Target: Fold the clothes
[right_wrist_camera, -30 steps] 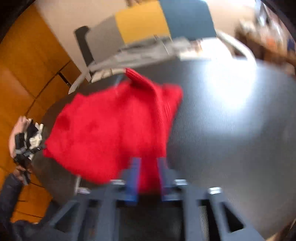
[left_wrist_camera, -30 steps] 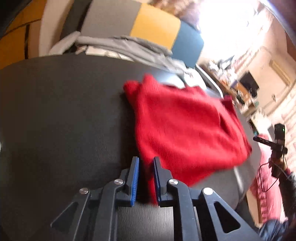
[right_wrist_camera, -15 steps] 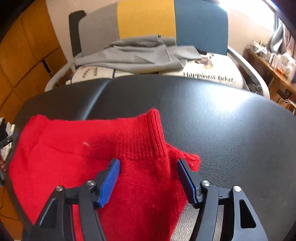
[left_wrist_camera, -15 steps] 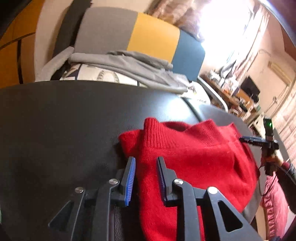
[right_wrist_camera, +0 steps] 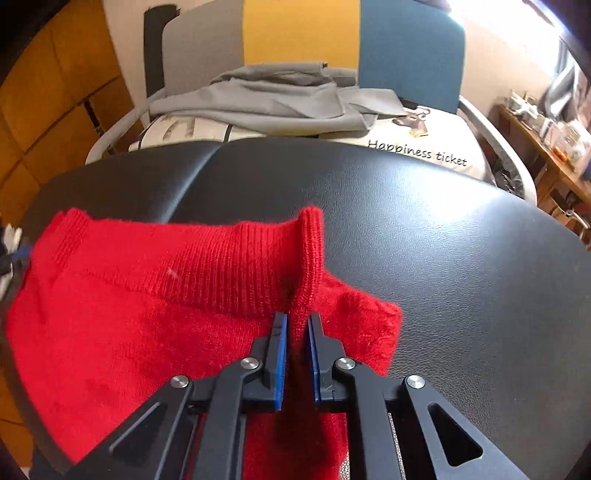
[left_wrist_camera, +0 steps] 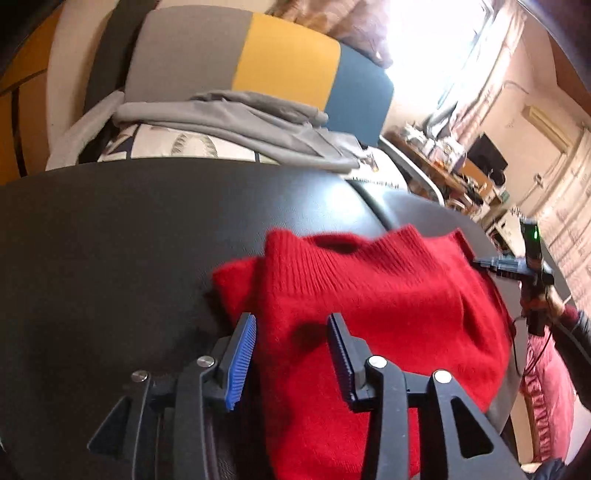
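Observation:
A red knitted sweater (left_wrist_camera: pixel 388 295) lies spread on the black leather table (left_wrist_camera: pixel 129 240), its ribbed collar pointing at the chair. My left gripper (left_wrist_camera: pixel 291 326) is open, its blue-padded fingers straddling the fabric near the sweater's left shoulder without pinching it. In the right wrist view the sweater (right_wrist_camera: pixel 147 295) fills the lower left, and my right gripper (right_wrist_camera: pixel 296 321) is shut on a raised ridge of it just below the right end of the collar. The sweater's near part is hidden under both grippers.
Behind the table (right_wrist_camera: pixel 461 258) stands a chair with a grey, yellow and blue back (right_wrist_camera: pixel 299 33), holding a grey garment (right_wrist_camera: pixel 280 99) on a printed cushion (right_wrist_camera: pixel 417 147). A cluttered shelf (left_wrist_camera: pixel 454 173) sits at the far right. A person's hand (left_wrist_camera: pixel 554 299) holds the other gripper.
The sweater came down flat onto the table. My left gripper let go and its jaws widened. My right gripper opened wide half a second ago and has now shut on a fold by the collar.

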